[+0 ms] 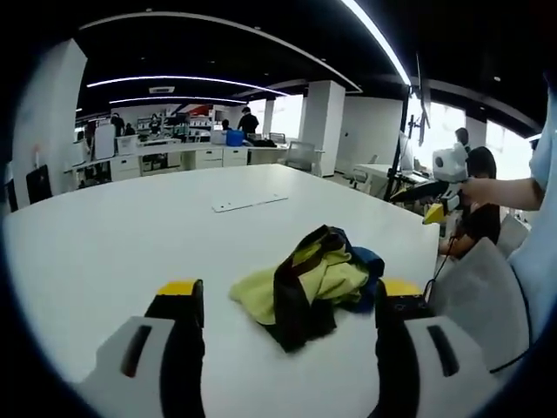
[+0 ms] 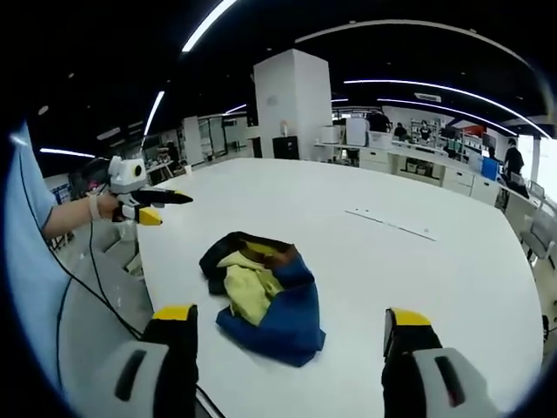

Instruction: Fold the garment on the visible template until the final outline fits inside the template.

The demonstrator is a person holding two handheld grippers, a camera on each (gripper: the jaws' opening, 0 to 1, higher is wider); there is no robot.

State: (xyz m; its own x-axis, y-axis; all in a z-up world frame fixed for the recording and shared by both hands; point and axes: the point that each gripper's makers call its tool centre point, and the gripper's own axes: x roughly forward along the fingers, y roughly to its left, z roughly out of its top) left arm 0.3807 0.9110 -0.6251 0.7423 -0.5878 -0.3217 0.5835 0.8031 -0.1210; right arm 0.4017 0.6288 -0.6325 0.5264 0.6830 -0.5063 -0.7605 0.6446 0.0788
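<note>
Both grippers wide open, holding nothing: left gripper (image 1: 289,300), right gripper (image 2: 294,320); garment (image 1: 306,283) lies crumpled in a heap near the table (image 1: 130,235) edge, just ahead of both. Risk: blind pinch grabs several layers, so it won't spread; a drag could pull it off the near edge; template (image 1: 249,202) sits well apart, farther in, so the fold may land outside it.

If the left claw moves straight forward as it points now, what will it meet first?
Most likely the crumpled garment, lying on the white table just ahead between the open left claw tips; depth is uncertain.
</note>
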